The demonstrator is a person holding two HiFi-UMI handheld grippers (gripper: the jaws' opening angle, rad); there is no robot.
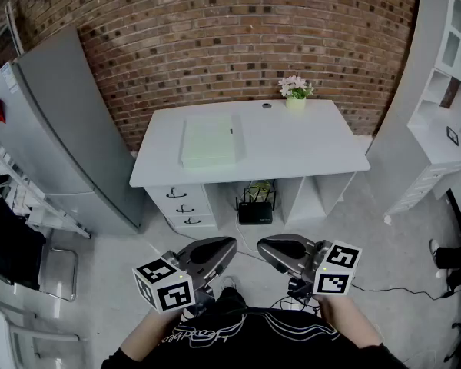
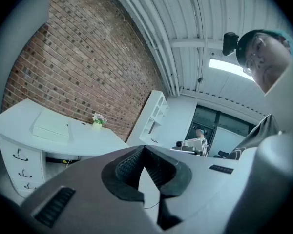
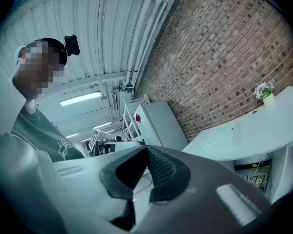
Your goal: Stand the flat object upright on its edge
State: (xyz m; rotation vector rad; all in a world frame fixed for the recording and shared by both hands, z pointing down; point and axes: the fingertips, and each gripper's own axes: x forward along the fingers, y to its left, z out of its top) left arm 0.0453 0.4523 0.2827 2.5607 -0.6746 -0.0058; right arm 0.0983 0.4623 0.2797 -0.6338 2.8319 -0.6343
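Brick wall (image 1: 238,21): red-brown, it closes the room at 12 o'clock, right behind the back edge of the white desk (image 1: 307,141).
Desk edge: the front edge faces me, with bare grey floor (image 1: 353,214) between it and where I stand.
Side limits: a grey cabinet (image 1: 61,121) at 10 o'clock stands just beside the desk's left end. A white shelf unit (image 1: 446,68) at 2 o'clock stands a strip of floor apart from the right end.
Floor clutter: a folding chair (image 1: 58,271) at 8 o'clock and a black cable (image 1: 384,289) trailing at 4 o'clock.
Drawers (image 1: 183,202): three under the desk's left end, all shut.
Open bay: just right of the drawers, holding a black box (image 1: 255,210) with cables.
Flower pot (image 1: 296,102): at 1 o'clock by the desk's back edge, holding pale pink flowers.
Flat object (image 1: 210,141): a pale green slab on the desk top's left half, at 11 o'clock, well apart from both grippers.
Long axis: I read it along the 12-to-6 line, from near the desk's front edge toward the back. It lies broad face up.
Left gripper (image 1: 224,246): low at 6 o'clock, fingers pressed together tip to tip, gripping nothing.
Right gripper (image 1: 267,246): just beside the left one, fingers likewise pressed together, gripping nothing.
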